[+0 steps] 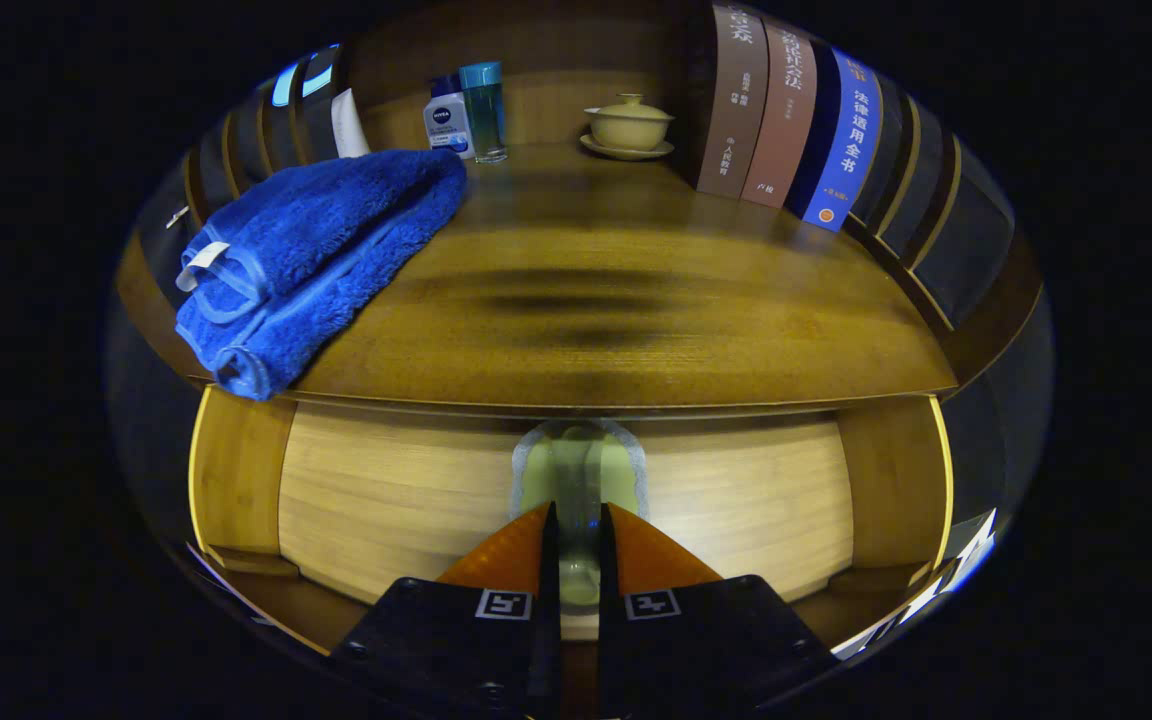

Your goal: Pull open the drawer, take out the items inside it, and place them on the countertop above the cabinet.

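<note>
The gripper (576, 520) has its fingers nearly together, pinched on the clear handle (577, 470) of the drawer front (396, 500), which looks closed beneath the countertop (616, 300). So this is the opening step; next comes a straight pull back. A blue towel (306, 250), bottles (466, 110), lidded cup (628, 125) and books (786, 110) ring the countertop, its middle bare

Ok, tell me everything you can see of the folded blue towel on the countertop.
The folded blue fluffy towel lies flat on the brown wooden countertop, beyond the fingers and off to one side. It is folded into thick layers, with smooth blue edging, a small white loop tag at its near end, and one corner overhanging the front edge. A white tube stands just behind it.
</note>
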{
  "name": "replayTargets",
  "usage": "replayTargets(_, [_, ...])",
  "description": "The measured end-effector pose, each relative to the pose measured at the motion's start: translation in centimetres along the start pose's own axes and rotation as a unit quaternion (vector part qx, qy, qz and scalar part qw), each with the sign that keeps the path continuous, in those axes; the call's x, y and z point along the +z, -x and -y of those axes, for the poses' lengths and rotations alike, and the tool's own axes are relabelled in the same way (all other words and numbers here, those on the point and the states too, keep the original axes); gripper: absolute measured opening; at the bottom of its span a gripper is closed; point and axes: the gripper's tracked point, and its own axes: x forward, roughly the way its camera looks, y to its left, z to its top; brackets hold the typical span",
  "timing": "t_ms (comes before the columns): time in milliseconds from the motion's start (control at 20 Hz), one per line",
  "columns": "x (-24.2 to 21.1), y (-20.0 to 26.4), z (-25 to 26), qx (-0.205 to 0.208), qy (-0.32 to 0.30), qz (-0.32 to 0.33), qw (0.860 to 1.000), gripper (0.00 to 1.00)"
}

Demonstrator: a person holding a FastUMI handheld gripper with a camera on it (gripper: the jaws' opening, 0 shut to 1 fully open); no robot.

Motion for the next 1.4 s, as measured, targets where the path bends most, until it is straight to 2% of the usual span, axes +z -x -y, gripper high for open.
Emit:
replayTargets(250, [0.2, 4.6, 0.1, -0.011, -0.013, 0.000, 1.000, 0.19])
replayTargets(500, [3.9, 8.9, 0.4, -0.030, -0.004, 0.019, 0.999, 0.19])
replayTargets(650, [6.2, 10.2, 0.6, -0.027, -0.012, 0.036, 0.999, 0.19])
replayTargets(800, [8.3, 9.5, 1.1, -0.023, -0.014, 0.039, 0.999, 0.18])
replayTargets(1100, [13.5, 4.6, -0.4, -0.001, 0.000, 0.039, 0.999, 0.19])
replayTargets(1400, [15.9, 1.6, -1.6, 0.020, 0.012, 0.024, 0.999, 0.18])
